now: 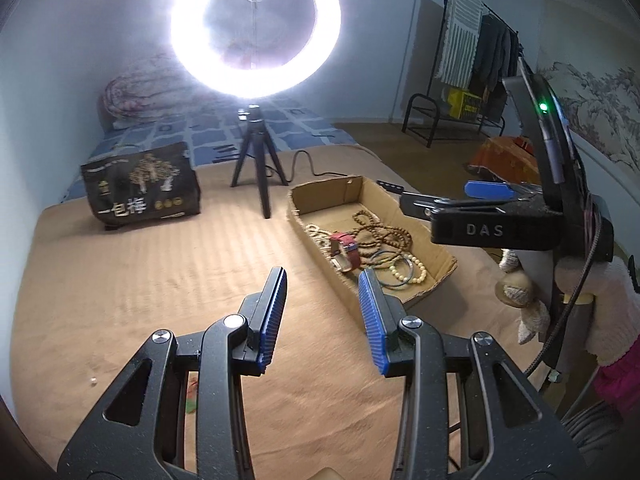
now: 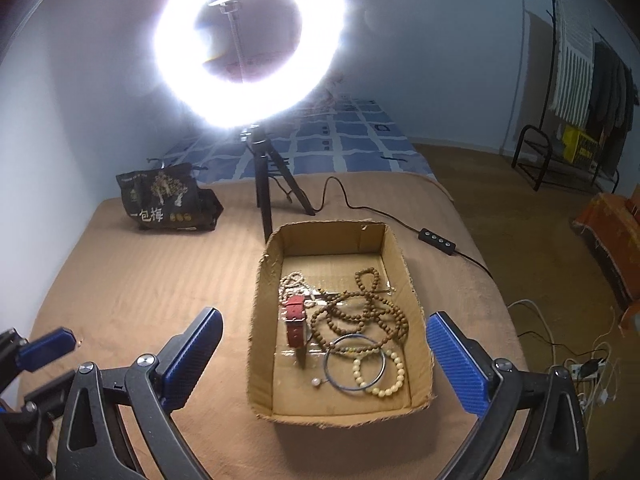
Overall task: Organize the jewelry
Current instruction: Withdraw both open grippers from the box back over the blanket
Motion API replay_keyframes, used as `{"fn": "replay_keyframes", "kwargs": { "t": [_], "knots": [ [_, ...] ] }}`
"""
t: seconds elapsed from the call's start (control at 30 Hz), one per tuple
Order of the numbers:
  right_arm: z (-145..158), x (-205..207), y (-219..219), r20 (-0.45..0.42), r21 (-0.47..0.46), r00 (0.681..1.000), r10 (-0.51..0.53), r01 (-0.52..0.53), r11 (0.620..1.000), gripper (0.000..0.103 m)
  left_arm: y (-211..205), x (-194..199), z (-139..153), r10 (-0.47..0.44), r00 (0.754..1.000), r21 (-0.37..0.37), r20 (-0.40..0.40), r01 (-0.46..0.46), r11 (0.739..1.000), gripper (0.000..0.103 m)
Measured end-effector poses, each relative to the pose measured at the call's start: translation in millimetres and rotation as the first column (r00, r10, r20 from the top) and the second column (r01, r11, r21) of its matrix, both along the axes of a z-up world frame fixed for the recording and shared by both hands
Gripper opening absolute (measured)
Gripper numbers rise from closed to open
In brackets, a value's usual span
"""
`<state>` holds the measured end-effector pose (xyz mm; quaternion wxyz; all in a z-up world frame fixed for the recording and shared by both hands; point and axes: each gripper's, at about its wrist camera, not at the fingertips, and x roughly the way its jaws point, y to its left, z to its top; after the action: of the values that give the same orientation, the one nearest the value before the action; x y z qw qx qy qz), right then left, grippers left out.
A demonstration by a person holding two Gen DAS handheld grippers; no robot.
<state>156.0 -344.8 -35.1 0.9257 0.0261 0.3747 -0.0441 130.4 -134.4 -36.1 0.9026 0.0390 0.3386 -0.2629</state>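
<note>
A shallow cardboard box (image 2: 404, 264) lies on the tan bedspread and holds jewelry: a red-strapped watch (image 2: 295, 322), brown bead strands (image 2: 362, 312), a cream bead bracelet (image 2: 396, 376), a thin metal bangle (image 2: 354, 362) and a pale bead strand (image 2: 292, 280). My right gripper (image 2: 324, 344) is open and empty, its fingers standing either side of the box's near half. My left gripper (image 1: 323, 292) is open and empty, left of the box (image 1: 316, 196). The watch also shows in the left wrist view (image 1: 345, 246). The right gripper's body (image 1: 492, 224) shows beyond the box there.
A lit ring light on a black tripod (image 2: 264, 184) stands behind the box, its cable and inline controller (image 2: 437, 237) trailing right. A black printed bag (image 2: 166, 198) lies at the back left. A small pearl (image 1: 93, 381) lies on the bedspread. A clothes rack (image 2: 576, 92) stands far right.
</note>
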Motion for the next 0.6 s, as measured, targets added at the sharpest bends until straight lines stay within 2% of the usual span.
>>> {"fn": "replay_keyframes", "kwargs": {
  "t": [0.33, 0.6],
  "knots": [
    [9, -17, 58, 0.023, -0.05, 0.998, 0.065, -0.064, 0.997, 0.103, 64, -8, 3, 0.091, 0.996, 0.006, 0.006, -0.091, 0.996, 0.038],
    [-4, -19, 95, 0.01, -0.003, 0.992, 0.126, -0.126, 0.992, 0.103, 115, 6, -8, 0.191, 0.981, 0.02, -0.024, -0.191, 0.981, 0.038]
  ]
}}
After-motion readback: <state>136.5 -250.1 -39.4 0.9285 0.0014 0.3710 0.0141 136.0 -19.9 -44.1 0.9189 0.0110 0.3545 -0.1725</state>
